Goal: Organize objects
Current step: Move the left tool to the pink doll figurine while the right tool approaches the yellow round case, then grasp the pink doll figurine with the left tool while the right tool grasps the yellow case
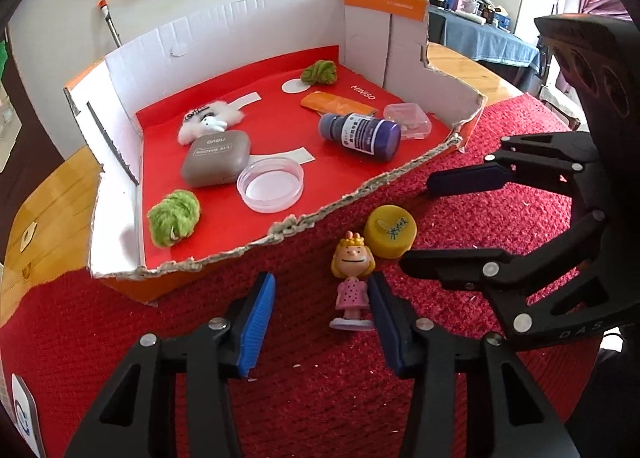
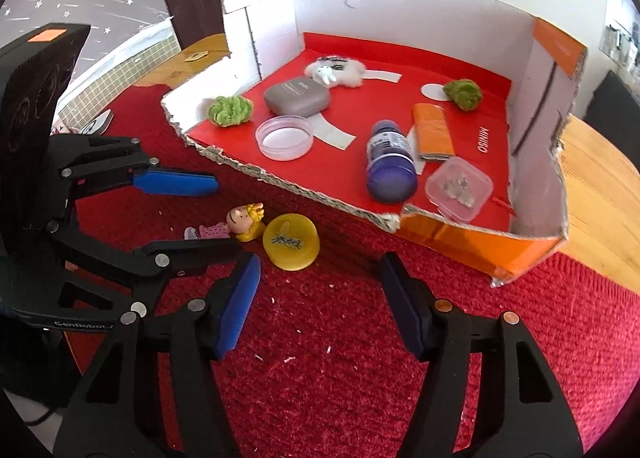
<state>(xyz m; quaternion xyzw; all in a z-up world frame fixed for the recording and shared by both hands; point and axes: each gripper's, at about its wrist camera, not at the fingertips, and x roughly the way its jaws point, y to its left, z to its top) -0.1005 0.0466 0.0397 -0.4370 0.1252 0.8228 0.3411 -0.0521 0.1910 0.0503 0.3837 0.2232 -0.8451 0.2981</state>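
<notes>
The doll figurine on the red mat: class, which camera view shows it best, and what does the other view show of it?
The left wrist view: the doll figurine shows whole from the front, standing between the left gripper fingers. In the right wrist view a finger of that gripper hides its lower edge, and it appears sideways.

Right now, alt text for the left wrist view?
A small figurine stands on a red mat between the left gripper's open blue fingers. Behind it sit a yellow cap and a cut-down cardboard box of small items.
</notes>
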